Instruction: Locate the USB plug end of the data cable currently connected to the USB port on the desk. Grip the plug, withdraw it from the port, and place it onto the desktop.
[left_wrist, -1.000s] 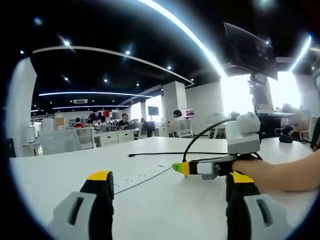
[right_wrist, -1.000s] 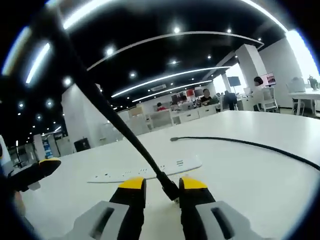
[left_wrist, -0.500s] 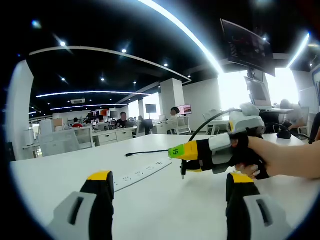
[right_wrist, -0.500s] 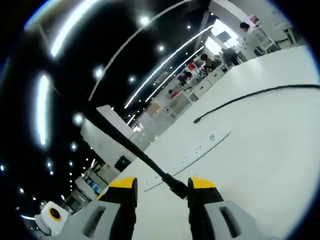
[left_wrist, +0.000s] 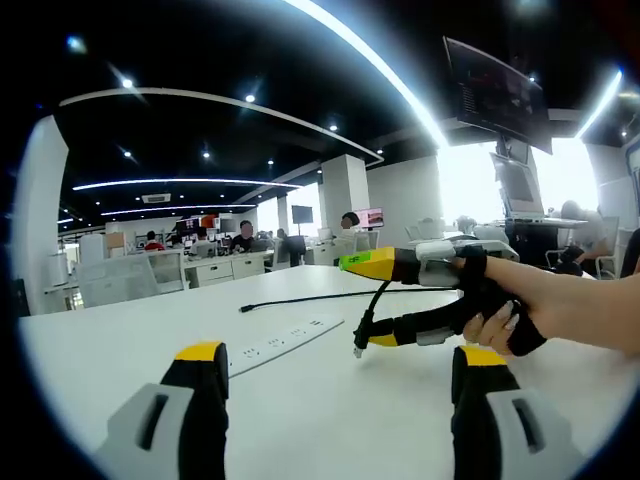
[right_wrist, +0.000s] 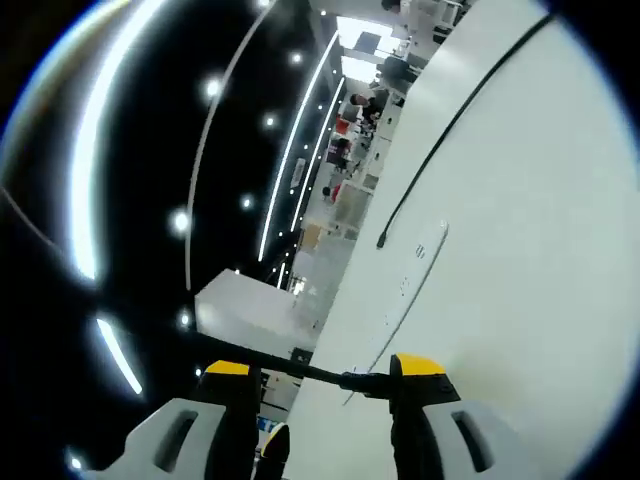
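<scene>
My right gripper (right_wrist: 320, 370) has its jaws spread wide, and the black cable runs across the gap. The USB plug (right_wrist: 365, 380) lies against the right finger; the left finger is clear of it. In the left gripper view a hand holds that right gripper (left_wrist: 372, 302) rolled on its side, one yellow tip above the other. There the plug (left_wrist: 362, 328) dangles between the tips, just above the white desk (left_wrist: 330, 420). The white power strip (left_wrist: 285, 340) lies flat to its left. My left gripper (left_wrist: 340, 400) stands open over the near desk, holding nothing.
A second black cable (left_wrist: 330, 297) lies across the desk beyond the strip, its free end (left_wrist: 243, 308) pointing left. The strip (right_wrist: 415, 270) and that cable (right_wrist: 470, 100) also appear in the right gripper view. Office desks and seated people are far behind.
My right gripper has rolled further onto its side and its jaws have widened, so the plug that was pinched now hangs loose. The left gripper has stayed put.
</scene>
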